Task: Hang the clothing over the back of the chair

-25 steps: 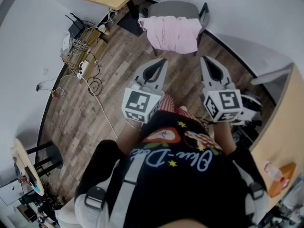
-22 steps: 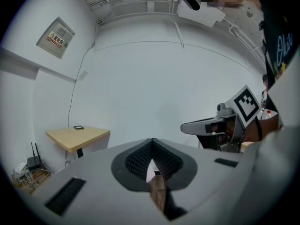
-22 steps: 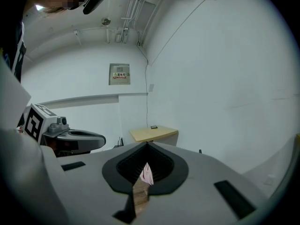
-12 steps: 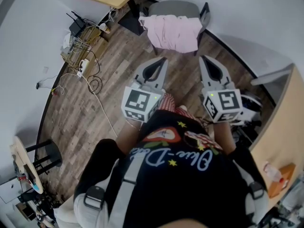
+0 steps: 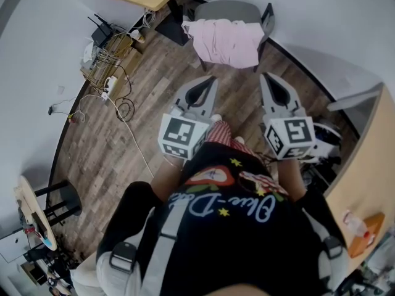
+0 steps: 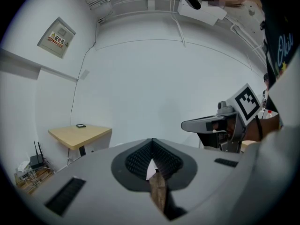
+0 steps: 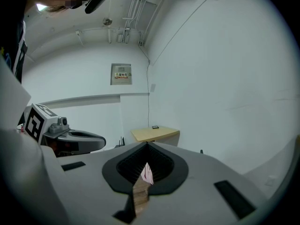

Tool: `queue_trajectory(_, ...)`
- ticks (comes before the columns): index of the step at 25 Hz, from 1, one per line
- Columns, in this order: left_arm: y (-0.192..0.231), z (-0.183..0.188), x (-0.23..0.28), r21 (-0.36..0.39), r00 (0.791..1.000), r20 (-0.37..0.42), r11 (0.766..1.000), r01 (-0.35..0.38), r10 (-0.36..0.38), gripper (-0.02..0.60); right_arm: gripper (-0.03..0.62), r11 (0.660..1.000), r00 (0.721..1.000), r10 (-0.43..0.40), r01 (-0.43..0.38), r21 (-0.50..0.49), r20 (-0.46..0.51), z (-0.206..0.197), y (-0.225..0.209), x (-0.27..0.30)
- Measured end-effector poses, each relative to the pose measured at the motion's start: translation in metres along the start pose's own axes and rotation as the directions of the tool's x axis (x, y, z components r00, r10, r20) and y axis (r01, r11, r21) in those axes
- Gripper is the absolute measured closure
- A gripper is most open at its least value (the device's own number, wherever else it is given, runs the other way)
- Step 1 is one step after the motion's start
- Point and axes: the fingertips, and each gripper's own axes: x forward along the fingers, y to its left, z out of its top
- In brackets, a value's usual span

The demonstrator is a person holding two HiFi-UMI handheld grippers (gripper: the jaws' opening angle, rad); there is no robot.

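While pink clothing (image 5: 225, 42) lies on the chair (image 5: 231, 10), your left claw (image 5: 212, 80) is pressed together (empty). Right claw (image 5: 265, 78) likewise.

Overhead head view; gripper views (level) share desk (image 6: 79, 135) (image 7: 155, 134).

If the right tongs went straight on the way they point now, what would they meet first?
Likely the pink clothing on the chair: it shows dead ahead past the shut right tongs, nothing visible between. Depth is uncertain.
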Motion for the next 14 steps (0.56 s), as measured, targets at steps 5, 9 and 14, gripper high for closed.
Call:
queue_trajectory(5,0.0042,-0.0021,-0.0049,0.002,1.0,0.001,1.0,-0.01,0.01,0.58,0.594,1.0,1.0,-0.002,0.002,0.005,0.005,-0.0005,0.0033,0.001)
queue_trajectory(9,0.0058,-0.0025,-0.0048,-0.002,1.0,0.003,1.0,-0.016,0.016,0.58,0.594,1.0,1.0,0.003,-0.003,0.012,0.007,-0.0003,0.0032,0.0032)
queue_trajectory(14,0.0079,-0.0015,-0.001,-0.005,1.0,0.005,1.0,-0.019,0.019,0.58,0.594,1.0,1.0,0.0,0.0,0.01,0.001,0.0002,-0.0023,0.0071)
